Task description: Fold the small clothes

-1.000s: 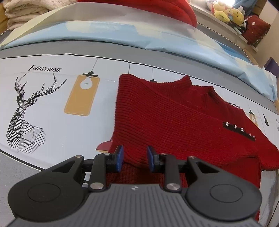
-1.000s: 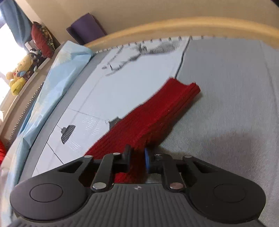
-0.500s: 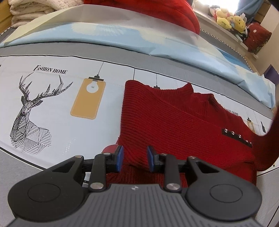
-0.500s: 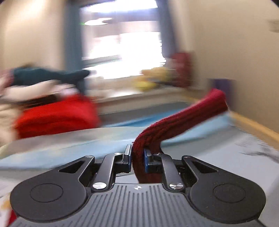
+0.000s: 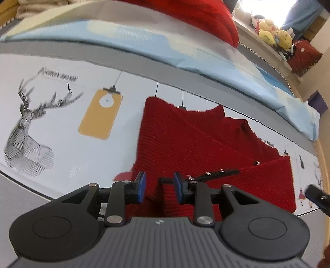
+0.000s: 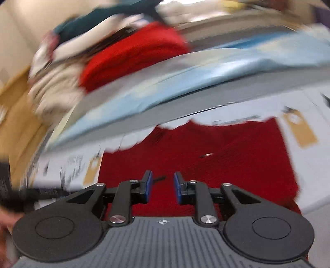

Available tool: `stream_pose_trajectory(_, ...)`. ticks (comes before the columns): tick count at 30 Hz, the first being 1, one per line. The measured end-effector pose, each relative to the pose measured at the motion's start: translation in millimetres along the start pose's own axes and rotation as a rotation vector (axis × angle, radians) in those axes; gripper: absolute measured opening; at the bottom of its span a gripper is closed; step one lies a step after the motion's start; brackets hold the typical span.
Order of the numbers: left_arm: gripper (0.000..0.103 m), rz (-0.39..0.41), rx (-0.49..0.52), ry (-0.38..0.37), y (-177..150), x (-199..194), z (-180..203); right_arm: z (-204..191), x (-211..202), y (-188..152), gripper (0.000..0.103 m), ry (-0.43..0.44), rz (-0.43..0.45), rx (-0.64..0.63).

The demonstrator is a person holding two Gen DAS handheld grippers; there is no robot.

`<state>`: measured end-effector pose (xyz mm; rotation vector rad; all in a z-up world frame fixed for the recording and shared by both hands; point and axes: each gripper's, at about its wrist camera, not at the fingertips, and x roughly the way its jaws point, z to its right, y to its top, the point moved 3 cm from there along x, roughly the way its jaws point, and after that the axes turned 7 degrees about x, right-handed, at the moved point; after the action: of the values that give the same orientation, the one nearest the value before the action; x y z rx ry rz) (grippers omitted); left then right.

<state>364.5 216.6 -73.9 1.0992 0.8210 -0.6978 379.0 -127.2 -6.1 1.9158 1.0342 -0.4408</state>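
A red knit sweater (image 5: pixel 196 140) lies flat on the printed bed sheet (image 5: pixel 61 144). Its sleeve (image 5: pixel 268 181) is folded across the body, beside a black strip with small studs (image 5: pixel 218 173). My left gripper (image 5: pixel 159 185) hovers over the sweater's near hem, with the blue pads apart and not pressing on the fabric. In the blurred right wrist view the sweater (image 6: pixel 226 154) fills the middle. My right gripper (image 6: pixel 163 186) hangs above it with its jaws opening and nothing between them.
A light blue quilt (image 5: pixel 144 47) runs along the far side of the bed, with a red folded pile (image 5: pixel 196 12) behind it. Plush toys (image 5: pixel 272 35) sit on the sill. Cream folded clothes (image 6: pixel 53 86) are stacked at the far left. The bed's wooden edge (image 5: pixel 323 156) is at the right.
My right gripper carried the red sleeve up and across over the sweater's body, then let it go and its jaws parted. The left gripper barely moved and rolled slightly.
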Motion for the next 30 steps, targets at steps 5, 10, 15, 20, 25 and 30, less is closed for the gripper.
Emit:
stream_pose_trajectory(5, 0.032, -0.090, -0.103, -0.087, -14, 23, -7, 14, -30, -13, 0.032, 0.016, 0.085, 0.079)
stream_pose_trajectory(10, 0.032, -0.160, -0.172, -0.126, -27, 45, -7, 32, -9, -14, 0.034, -0.035, 0.023, 0.058)
stream_pose_trajectory(15, 0.033, -0.186, -0.170, -0.090, -34, 58, -2, 49, -2, -5, 0.035, -0.141, 0.048, -0.003)
stream_pose_trajectory(20, 0.022, -0.175, -0.123, -0.077, -32, 55, 6, 79, 2, 2, 0.035, -0.150, 0.017, 0.118)
stream_pose_trajectory(25, 0.007, 0.036, 0.200, -0.007, -6, 10, 40, 99, 5, 6, 0.035, -0.193, 0.026, 0.192)
stream_pose_trajectory(30, 0.008, 0.230, 0.117, 0.049, 17, -23, 23, 107, 12, 2, 0.035, -0.195, 0.005, 0.233)
